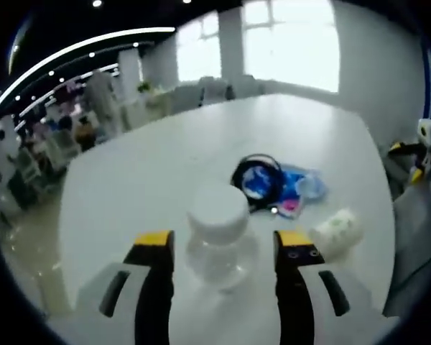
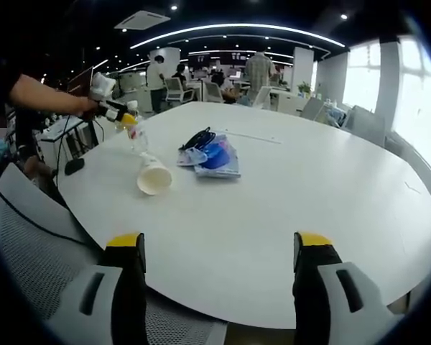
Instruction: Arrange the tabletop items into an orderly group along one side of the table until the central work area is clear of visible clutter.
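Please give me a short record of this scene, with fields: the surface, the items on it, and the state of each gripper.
surface: round white table
left gripper: jaws open around a clear jar with white lid; contact cannot be told
right gripper: open, empty, over the near table edge
paper cup: lying on its side, open mouth toward the right gripper view
blue packet: flat on the table, beside a black cord
work area: items not yet grouped at one side

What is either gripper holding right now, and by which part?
The left gripper has a clear jar between its jaws at the body, but contact cannot be told. The right gripper holds nothing.
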